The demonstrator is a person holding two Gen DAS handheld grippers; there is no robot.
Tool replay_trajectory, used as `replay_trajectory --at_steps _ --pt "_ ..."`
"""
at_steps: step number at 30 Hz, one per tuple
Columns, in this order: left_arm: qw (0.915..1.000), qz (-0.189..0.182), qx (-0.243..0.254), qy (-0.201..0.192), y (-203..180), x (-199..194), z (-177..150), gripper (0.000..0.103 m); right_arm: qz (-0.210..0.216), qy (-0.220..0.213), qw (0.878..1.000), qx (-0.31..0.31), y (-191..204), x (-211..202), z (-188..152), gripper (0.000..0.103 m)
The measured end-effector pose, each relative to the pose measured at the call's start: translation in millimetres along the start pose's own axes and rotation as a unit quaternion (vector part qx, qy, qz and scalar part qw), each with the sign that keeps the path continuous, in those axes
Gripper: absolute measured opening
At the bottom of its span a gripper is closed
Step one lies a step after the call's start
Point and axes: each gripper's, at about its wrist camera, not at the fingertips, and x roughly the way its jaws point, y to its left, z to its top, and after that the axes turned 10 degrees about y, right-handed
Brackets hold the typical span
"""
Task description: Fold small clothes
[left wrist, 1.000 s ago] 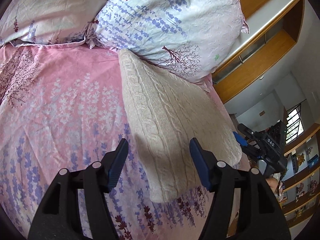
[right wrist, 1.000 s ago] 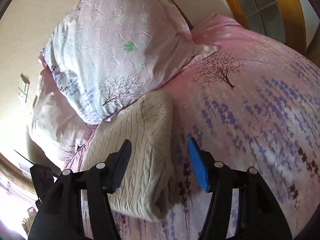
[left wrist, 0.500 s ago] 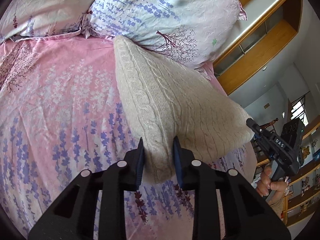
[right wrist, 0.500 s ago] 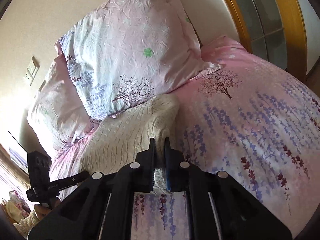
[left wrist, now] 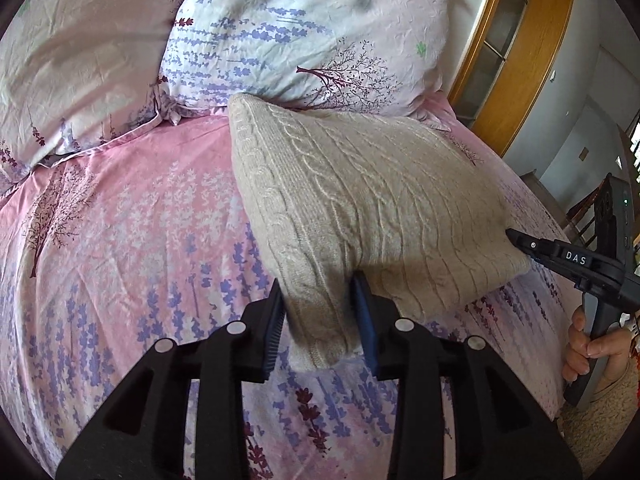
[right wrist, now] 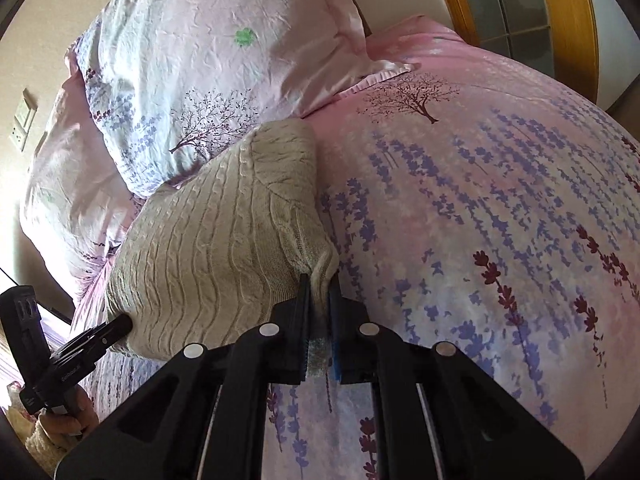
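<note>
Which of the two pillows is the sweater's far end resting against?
The bluish lavender-print pillow beside the wooden headboard; the cream knit sweater touches its lower edge. The plainer pink pillow lies clear.

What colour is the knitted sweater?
Cream sweater with a cable-knit pattern, clearest in the left wrist view.

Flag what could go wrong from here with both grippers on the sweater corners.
1. The left gripper jaws are opening around a thick bunch of the knit sweater; that corner could slip out.
2. The right gripper pinches only a thin edge, which may pull free.
3. The sweater's far end touches the pillow and may drag it.
</note>
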Motion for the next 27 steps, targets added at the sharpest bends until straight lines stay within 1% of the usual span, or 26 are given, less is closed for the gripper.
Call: replay_trajectory --at_steps 2,4,6,7,8,11,12,13,14,15,16,17,19,20,21,22,25,27 --pt "1.0000 0.004 0.003 0.002 -1 1 1 0.036 -0.002 0.001 1.000 0.001 0 1 0 0.009" --pt "1.0000 0.005 0.003 0.005 1 3 1 0.039 -0.006 0.002 1.000 0.005 0 3 2 0.009" --pt "0.9999 0.002 -0.001 0.010 4 7 3 0.046 -0.007 0.007 1.000 0.009 -1 5 4 0.009" --pt "0.9999 0.000 -0.003 0.011 6 8 3 0.048 -0.009 0.011 1.000 0.009 0 5 6 0.009" --pt "0.9999 -0.006 -0.009 0.012 9 8 4 0.051 -0.013 0.014 1.000 0.007 0 5 7 0.009" --pt "0.9982 -0.046 -0.032 0.019 20 1 4 0.051 -0.015 0.020 1.000 0.002 1 1 10 0.012" --pt "0.9972 -0.060 -0.040 0.020 25 -2 4 0.051 -0.011 0.019 1.000 0.005 0 -3 12 0.019" --pt "0.9962 -0.070 -0.047 0.020 29 -6 5 0.051 -0.007 0.016 1.000 0.008 -1 -7 14 0.032" --pt "0.9950 -0.080 -0.057 0.016 35 -11 6 0.052 0.000 0.010 1.000 0.014 -3 -11 16 0.037" --pt "0.9935 -0.092 -0.067 0.011 40 -16 7 0.056 0.009 0.003 1.000 0.021 -5 -16 19 0.047" --pt "0.9915 -0.104 -0.077 0.007 47 -20 10 0.059 0.018 -0.001 0.999 0.029 -7 -19 23 0.051" --pt "0.9898 -0.114 -0.086 0.003 51 -23 13 0.063 0.029 -0.003 0.999 0.037 -10 -21 27 0.055" --pt "0.9875 -0.121 -0.100 -0.001 59 -27 22 0.068 0.055 0.004 0.997 0.055 -14 -20 38 0.058" --pt "0.9873 -0.119 -0.106 -0.002 61 -28 26 0.074 0.069 0.009 0.996 0.064 -15 -18 44 0.058" --pt "0.9876 -0.114 -0.108 -0.002 63 -26 31 0.077 0.082 0.011 0.994 0.070 -14 -16 50 0.059" --pt "0.9885 -0.107 -0.107 -0.002 62 -25 36 0.077 0.092 0.014 0.993 0.075 -14 -13 57 0.059" --pt "0.9910 -0.087 -0.102 0.010 59 -15 49 0.082 0.098 0.024 0.991 0.085 -10 1 76 0.059" --pt "0.9901 -0.093 -0.103 0.020 58 -8 53 0.083 0.102 0.044 0.989 0.094 -10 18 86 0.059"
